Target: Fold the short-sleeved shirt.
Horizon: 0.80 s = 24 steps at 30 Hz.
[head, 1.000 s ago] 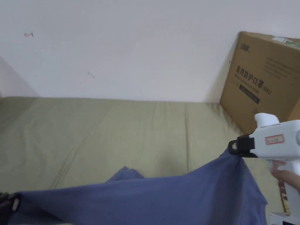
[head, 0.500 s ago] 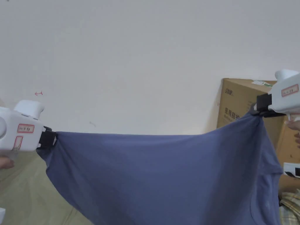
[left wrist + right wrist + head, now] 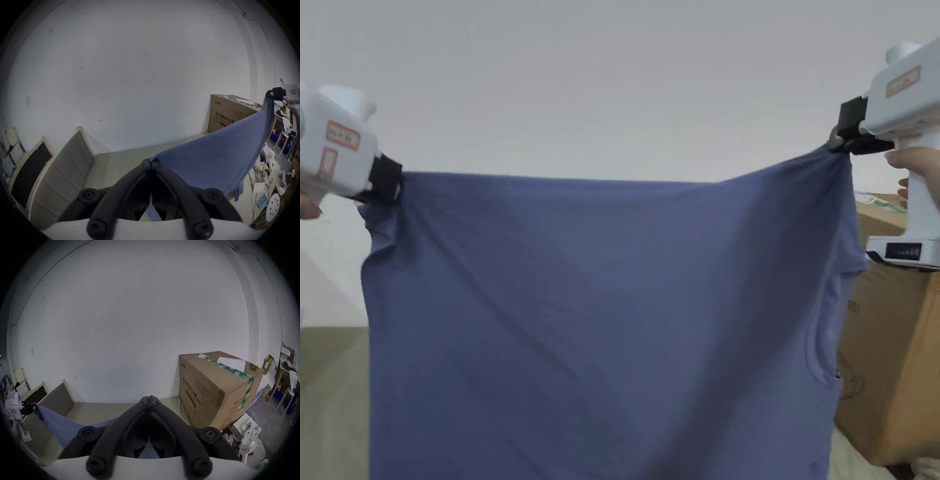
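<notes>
A blue short-sleeved shirt [image 3: 594,325] hangs in the air, spread wide in front of the white wall. My left gripper [image 3: 387,181] is shut on its upper left corner, and my right gripper [image 3: 842,139] is shut on its upper right corner, a little higher. In the left gripper view the jaws [image 3: 151,163] meet on blue cloth [image 3: 211,155] that stretches away to the other gripper [image 3: 274,95]. In the right gripper view the jaws [image 3: 150,400] are together, with blue cloth [image 3: 61,423] running left to the far gripper [image 3: 27,408]. A sleeve [image 3: 837,325] hangs at the right side.
Below the shirt lies a bed with an olive-green sheet [image 3: 331,387]. A large cardboard box [image 3: 890,350] stands on it at the right, against the wall. A padded headboard [image 3: 65,165] is at the left. Clutter and a white stool [image 3: 289,395] stand on the floor at the right.
Both grippers have risen, lifting the shirt off the bed until it hangs spread out. The head camera has tilted up with them.
</notes>
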{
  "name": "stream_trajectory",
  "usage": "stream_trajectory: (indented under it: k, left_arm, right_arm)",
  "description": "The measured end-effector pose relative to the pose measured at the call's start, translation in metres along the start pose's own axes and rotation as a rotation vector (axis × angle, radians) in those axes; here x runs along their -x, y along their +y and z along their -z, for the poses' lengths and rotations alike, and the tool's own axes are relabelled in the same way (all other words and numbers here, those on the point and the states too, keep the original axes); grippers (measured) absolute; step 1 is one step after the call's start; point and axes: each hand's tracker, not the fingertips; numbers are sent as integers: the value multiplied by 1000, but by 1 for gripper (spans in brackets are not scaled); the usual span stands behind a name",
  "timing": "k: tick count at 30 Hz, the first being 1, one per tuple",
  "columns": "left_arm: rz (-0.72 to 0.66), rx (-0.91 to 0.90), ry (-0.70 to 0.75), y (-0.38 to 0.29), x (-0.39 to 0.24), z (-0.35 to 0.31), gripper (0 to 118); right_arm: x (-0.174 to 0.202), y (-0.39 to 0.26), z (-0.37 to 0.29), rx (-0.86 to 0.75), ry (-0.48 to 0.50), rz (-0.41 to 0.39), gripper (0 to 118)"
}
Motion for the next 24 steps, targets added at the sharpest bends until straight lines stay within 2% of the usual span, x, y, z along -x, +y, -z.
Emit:
stream_trajectory:
  k: [8, 14, 16, 19, 22, 24]
  left_arm:
    - [34, -78, 110, 30, 4, 54, 0]
    - [58, -59, 142, 14, 0, 104, 0]
    - [50, -29, 146, -5, -5, 124, 0]
    - [-5, 82, 97, -60, -15, 159, 0]
    - [-8, 227, 62, -138, -30, 184, 0]
    - [-29, 344, 44, -200, -38, 195, 0]
  right_arm:
    - [27, 24, 61, -66, -44, -79, 0]
    - [33, 12, 110, -100, -66, -101, 0]
    - [31, -25, 118, -76, -72, -92, 0]
    - [22, -96, 152, 59, -104, -96, 0]
    - [4, -194, 189, 290, -93, -101, 0]
    - [-4, -272, 186, 430, -98, -81, 0]
